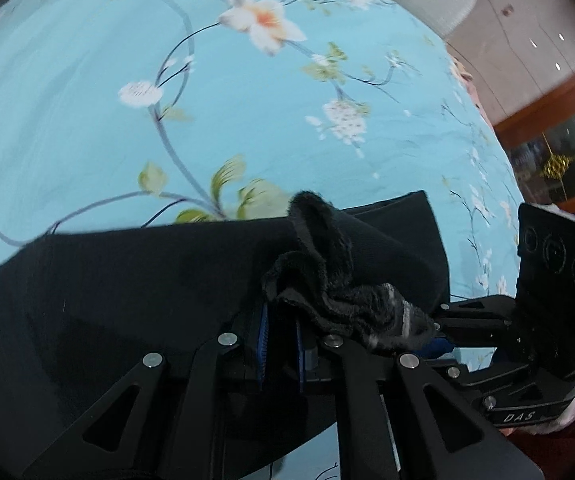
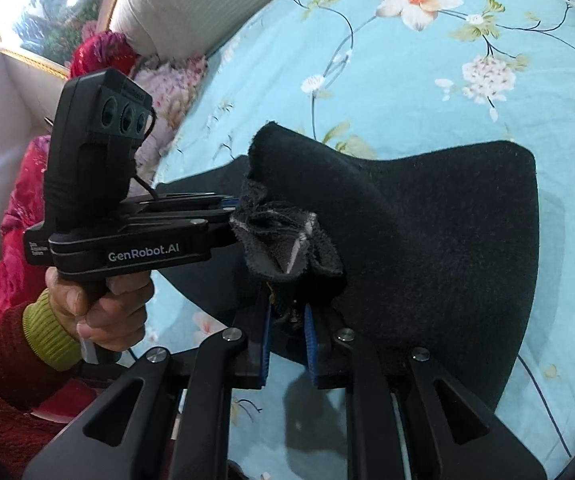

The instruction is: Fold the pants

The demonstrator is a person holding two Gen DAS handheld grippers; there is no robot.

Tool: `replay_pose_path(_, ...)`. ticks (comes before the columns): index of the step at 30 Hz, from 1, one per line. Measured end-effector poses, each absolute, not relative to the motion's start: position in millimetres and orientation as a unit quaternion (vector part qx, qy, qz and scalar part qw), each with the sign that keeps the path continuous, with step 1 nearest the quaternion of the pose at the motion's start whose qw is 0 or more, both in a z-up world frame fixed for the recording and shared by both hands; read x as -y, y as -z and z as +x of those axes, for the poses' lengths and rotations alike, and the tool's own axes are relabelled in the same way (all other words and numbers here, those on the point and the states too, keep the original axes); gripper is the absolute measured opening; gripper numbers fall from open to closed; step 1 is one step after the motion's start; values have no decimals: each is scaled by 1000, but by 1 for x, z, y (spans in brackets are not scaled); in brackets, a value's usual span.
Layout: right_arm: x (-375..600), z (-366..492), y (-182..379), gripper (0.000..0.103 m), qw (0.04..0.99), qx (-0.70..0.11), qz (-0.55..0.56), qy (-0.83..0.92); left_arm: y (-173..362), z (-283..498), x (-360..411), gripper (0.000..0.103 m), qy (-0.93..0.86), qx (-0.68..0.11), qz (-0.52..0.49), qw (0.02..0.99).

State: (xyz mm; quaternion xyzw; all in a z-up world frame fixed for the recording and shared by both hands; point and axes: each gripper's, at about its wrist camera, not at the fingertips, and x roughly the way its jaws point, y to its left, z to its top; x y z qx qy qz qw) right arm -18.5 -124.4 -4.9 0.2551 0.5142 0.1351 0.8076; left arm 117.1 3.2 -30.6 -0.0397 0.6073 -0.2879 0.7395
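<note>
Nearest, the left gripper (image 1: pixel 281 344) and right gripper (image 2: pixel 289 320) each pinch a bunched edge of the black pants (image 2: pixel 427 240), meeting at almost the same spot with the fuzzy lining turned out. The pants hang lifted above the bed (image 1: pixel 247 120), seemingly mid-fold; laying down and smoothing are probably left. Beyond, the flowered bed lies open, with a headboard (image 2: pixel 191 4) and pink bedding (image 2: pixel 167 96) at its far edge.
</note>
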Motion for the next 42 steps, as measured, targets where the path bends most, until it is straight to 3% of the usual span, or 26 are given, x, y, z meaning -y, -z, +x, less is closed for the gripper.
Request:
replay_pose_path(5, 119, -15, 7, 32, 798, -532, 252, -133, 33, 112, -22, 12, 260, -614, -65, 743)
replay_pose_path(9, 106, -12, -2, 47, 797, -538, 235, -145, 25, 104, -40, 26, 235, -605, -77, 757)
replay_pose_path(24, 76, 19, -27, 48, 793, -529, 227, -197, 6, 66, -144, 50, 81, -593, -156, 786)
replay_pose_path(33, 34, 56, -36, 58, 799, -535, 166, -218, -3, 34, -204, 54, 8, -574, -189, 797)
replay_pose_path(42, -10, 93, -32, 59, 787, -545, 133, -256, -1, 4, -263, 58, -66, -560, -239, 790)
